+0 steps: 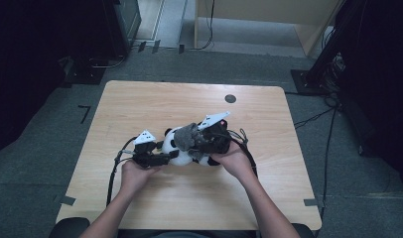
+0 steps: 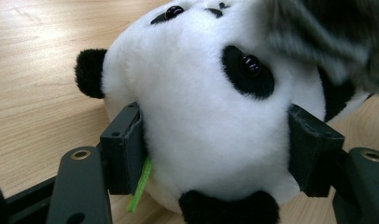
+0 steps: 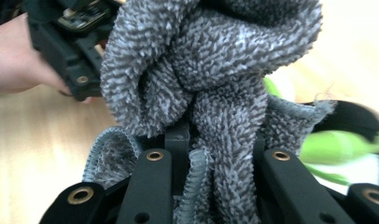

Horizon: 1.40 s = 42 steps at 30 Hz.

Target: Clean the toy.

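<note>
Lab/studio: bare wood table (image 1: 140, 104), grey carpet (image 1: 35, 163), floor cables (image 1: 313, 118), stands.

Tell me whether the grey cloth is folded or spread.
Bunched, not spread: the cloth hangs in crumpled folds from the right gripper, over the panda.

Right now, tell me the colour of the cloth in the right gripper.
Grey cloth, clearest in the right gripper view.

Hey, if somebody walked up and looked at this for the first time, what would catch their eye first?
Most likely the plush panda near the middle of the wooden table, its white head squeezed between the left gripper jaws. Next, the shaggy grey cloth bunched in the right gripper, held right up against the panda. Both hands meet there, close together.
</note>
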{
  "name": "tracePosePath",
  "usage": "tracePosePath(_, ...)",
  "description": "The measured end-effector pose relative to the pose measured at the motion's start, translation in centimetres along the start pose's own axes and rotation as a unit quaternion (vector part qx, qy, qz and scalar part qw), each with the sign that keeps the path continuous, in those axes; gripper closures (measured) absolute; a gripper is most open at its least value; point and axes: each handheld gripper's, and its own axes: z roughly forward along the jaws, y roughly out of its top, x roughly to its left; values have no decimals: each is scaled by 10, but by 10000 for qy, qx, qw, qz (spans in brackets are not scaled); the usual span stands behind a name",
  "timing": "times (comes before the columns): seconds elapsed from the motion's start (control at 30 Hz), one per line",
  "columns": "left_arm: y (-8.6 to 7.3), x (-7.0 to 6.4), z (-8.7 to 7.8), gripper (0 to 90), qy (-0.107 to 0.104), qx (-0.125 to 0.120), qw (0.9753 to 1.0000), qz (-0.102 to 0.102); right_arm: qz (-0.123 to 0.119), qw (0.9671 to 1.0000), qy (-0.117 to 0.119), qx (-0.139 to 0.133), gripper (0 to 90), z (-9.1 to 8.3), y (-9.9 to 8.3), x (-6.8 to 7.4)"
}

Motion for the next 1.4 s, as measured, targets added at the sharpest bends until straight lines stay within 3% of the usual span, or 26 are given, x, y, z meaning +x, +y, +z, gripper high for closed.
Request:
tracePosePath(0.13, 0, 1, 0, 311, -17, -4, 10000, -10, 164, 9994, -260, -147, 738, -14, -2, -12)
tracePosePath(0.23, 0, 1, 0, 311, -26, -25, 10000, -35, 389, 9987, -213, -269, 738, -20, -7, -23)
tracePosePath(0.6, 0, 1, 0, 309, -64, -33, 9999, -92, 535, 9965, -472, -436, 737, -35, -11, -37)
tracePosePath(0.8, -1, 1, 0, 307, -51, -48, 10000, -19, 718, 9924, -663, -755, 738, -56, -11, -42)
tracePosePath(0.9, -1, 0, 0, 306, -45, -33, 10000, 18, 733, 9908, -510, -1018, 737, -66, -5, -35)
tracePosePath(1.03, -2, 0, 0, 304, -32, -51, 10000, 59, 424, 9927, -386, -1057, 737, -65, 8, -14)
tracePosePath(1.17, -2, 0, 0, 302, -35, -41, 10000, 70, 210, 9958, -101, -885, 737, -48, 15, 5)
tracePosePath(1.27, -2, 0, 0, 301, -38, -43, 10000, 69, 226, 9964, 366, -733, 737, -29, 16, 13)
tracePosePath(1.4, -2, 0, 0, 300, -37, -44, 10000, 61, 153, 9977, 548, -380, 736, -7, 13, 21)
